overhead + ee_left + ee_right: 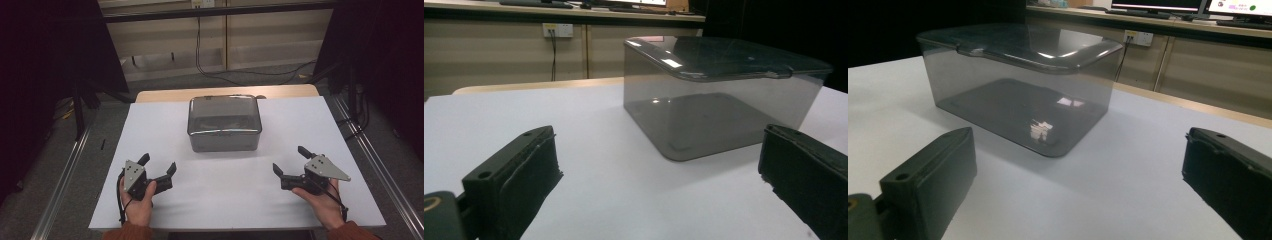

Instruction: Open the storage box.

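Right now we hold both grippers low over the white table top (pixel 240 200), on our side of the smoky grey plastic box (pixel 224 124), and we touch nothing with either; the box sits in the middle of the far half of the table top, its lid (pixel 223 114) closed and seated flat on the rim, its long side turned to us; through the translucent walls we make out the dark floor of the box and some pale reflections, but we cannot tell whether anything lies inside; our left gripper (pixel 159 167) rests in front of the box and off toward its left corner, well apart from it, jaws spread wide with bare table between them; in the left gripper view the box stands ahead and to the right, its near rounded corner between the two black jaws but farther off; our right gripper (pixel 291 161) lies in front of the box and off toward its right corner, likewise well apart, jaws also spread wide and holding nothing; in the right gripper view the box stands ahead and to the left; beyond the box, past the far edge of the table, a beige cabinet wall (pixel 225 35) runs across with a black cable (pixel 198 45) hanging down it.
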